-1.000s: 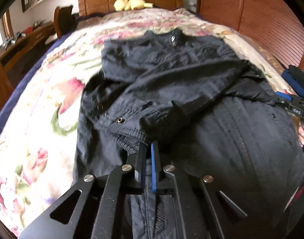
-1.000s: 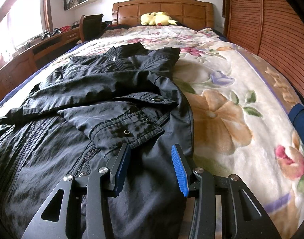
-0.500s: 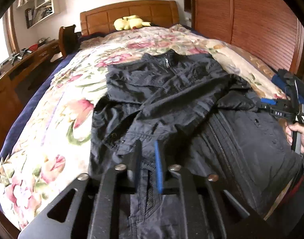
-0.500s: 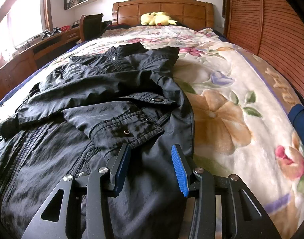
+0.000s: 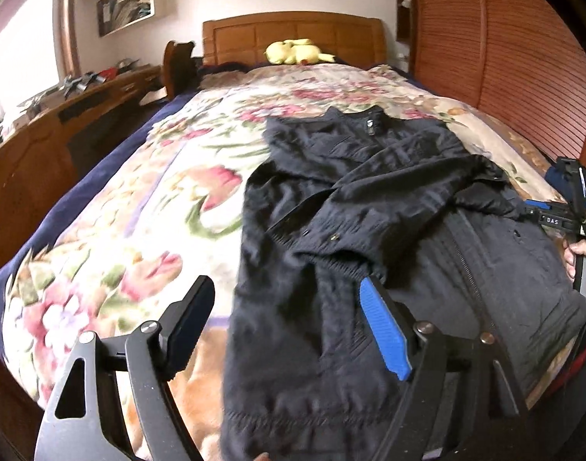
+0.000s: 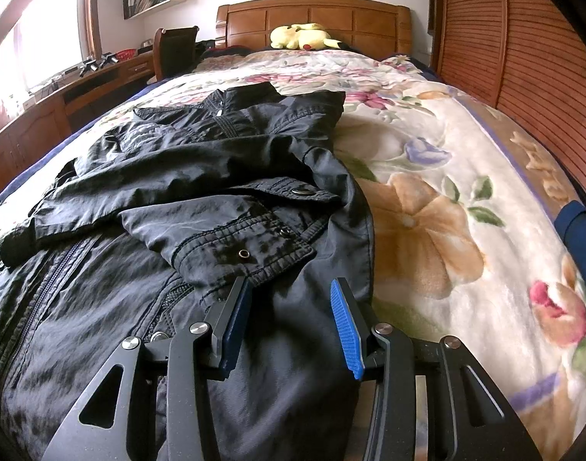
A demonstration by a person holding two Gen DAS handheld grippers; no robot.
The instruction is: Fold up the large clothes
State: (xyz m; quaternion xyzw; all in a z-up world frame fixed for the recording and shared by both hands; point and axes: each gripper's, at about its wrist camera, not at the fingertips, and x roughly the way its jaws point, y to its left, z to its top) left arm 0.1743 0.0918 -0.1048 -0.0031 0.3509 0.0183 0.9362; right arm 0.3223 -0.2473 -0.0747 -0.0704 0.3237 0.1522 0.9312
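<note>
The left gripper (image 5: 289, 330) has let go and sprung wide above the black jacket (image 5: 389, 230) near the bed's (image 5: 100, 230) foot; sleeve fold done. Right gripper (image 6: 289, 322) hovers wide, empty.

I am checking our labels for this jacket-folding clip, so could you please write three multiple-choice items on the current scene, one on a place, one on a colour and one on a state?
1. Where does the yellow plush toy lie?
A. at the wooden headboard
B. on the desk
C. on the jacket

2. What colour is the jacket on the floral blanket?
A. red
B. black
C. white

3. How does the left gripper stand?
A. shut on a sleeve
B. shut and empty
C. open, holding nothing

Answers:
1 A, the toy sits at the top of the bed against the headboard.
2 B, the fabric is black throughout.
3 C, its fingers are wide apart over the jacket's edge.
</note>
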